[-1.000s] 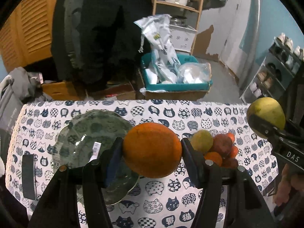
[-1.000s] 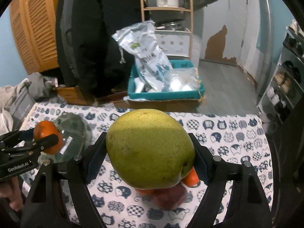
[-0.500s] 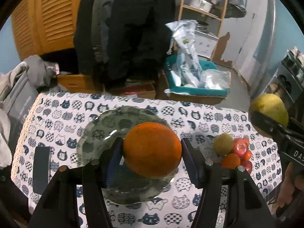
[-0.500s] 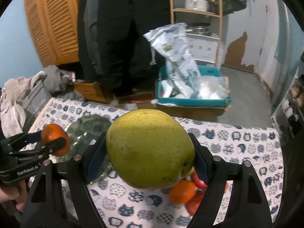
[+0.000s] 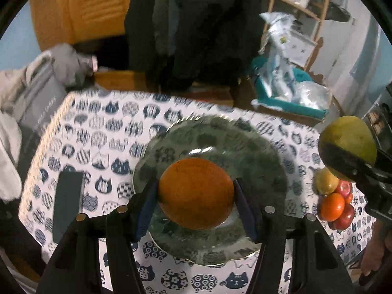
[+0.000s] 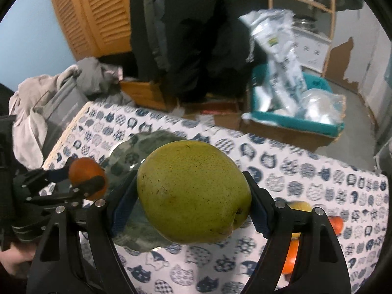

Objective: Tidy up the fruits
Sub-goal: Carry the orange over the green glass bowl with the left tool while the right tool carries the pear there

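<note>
Both grippers have swung over toward the plate since the earlier frames, so the plate now sits directly behind the left jaws instead of off to their left.

The round orange fruit (image 5: 196,197) is clenched between the jaws of the left gripper (image 5: 196,201), hanging above the dark green glass plate with a scalloped rim (image 5: 257,147); whether it touches the plate cannot be told. The large yellow-green pear (image 6: 193,198) is grasped between the jaws of the right gripper (image 6: 193,208), pads pressed on both its sides, held above the bench just right of the plate. From the left wrist view this pear shows up and to the right of the left jaws.

Right of the left jaws, a small pile of red, orange and yellow fruits (image 5: 334,201) lies on the white bench cloth printed with blue cat faces (image 5: 103,132). Left of the same jaws, a dark rectangular slab (image 5: 67,203) rests flat on the cloth. Beyond the bench's far edge stands a teal tray of plastic bags (image 5: 291,95).
</note>
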A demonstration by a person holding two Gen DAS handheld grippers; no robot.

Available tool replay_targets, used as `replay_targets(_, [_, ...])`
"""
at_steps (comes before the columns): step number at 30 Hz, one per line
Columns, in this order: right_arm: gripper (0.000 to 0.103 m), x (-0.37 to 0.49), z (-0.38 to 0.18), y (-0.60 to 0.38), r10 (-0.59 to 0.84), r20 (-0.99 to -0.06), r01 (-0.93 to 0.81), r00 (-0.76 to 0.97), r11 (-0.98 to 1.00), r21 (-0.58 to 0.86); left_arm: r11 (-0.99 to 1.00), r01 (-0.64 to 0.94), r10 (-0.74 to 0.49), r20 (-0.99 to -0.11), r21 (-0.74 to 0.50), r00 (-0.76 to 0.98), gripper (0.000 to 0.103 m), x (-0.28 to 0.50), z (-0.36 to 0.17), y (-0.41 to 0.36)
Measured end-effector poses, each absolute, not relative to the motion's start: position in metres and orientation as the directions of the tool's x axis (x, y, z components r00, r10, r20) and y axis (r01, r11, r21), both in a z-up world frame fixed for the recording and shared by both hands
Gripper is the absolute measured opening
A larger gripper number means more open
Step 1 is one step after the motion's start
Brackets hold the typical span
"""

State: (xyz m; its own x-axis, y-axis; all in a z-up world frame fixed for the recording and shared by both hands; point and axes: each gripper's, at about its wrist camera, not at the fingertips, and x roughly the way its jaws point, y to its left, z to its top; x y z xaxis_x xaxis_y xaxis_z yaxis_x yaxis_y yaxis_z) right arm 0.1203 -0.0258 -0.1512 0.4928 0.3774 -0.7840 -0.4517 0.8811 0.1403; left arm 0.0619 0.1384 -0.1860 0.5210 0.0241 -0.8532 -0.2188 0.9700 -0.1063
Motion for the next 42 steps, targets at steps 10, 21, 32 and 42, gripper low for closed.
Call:
replay_targets(10, [0.081,0.136,-0.194,0.015,0.366,-0.840,-0.480,0.401,0.865,0.147,0.960,-0.256,0.001,-0.909,-0.116,0.417,0.063,0.068,-0.238,0.159])
replay_targets(21, [0.081,0.142,-0.221,0.029,0.347,-0.876,-0.479,0.335,0.863,0.158,0.950,-0.276,-0.047,-0.942,-0.145,0.331,0.063,0.074,-0.273,0.165])
replay_targets(32, [0.081,0.145,-0.223,0.028,0.358,-0.879,-0.465,0.314,0.865,0.186,0.955,-0.266,-0.034,-0.937,-0.133,0.348,0.079,0.080,-0.268,0.158])
replay_targets(42, [0.081,0.153,-0.239,0.039,0.344,-0.910,-0.471,0.230,0.858,0.205,0.929,-0.338,-0.005,-0.919,-0.149,0.394,0.080,0.061,-0.239,0.186])
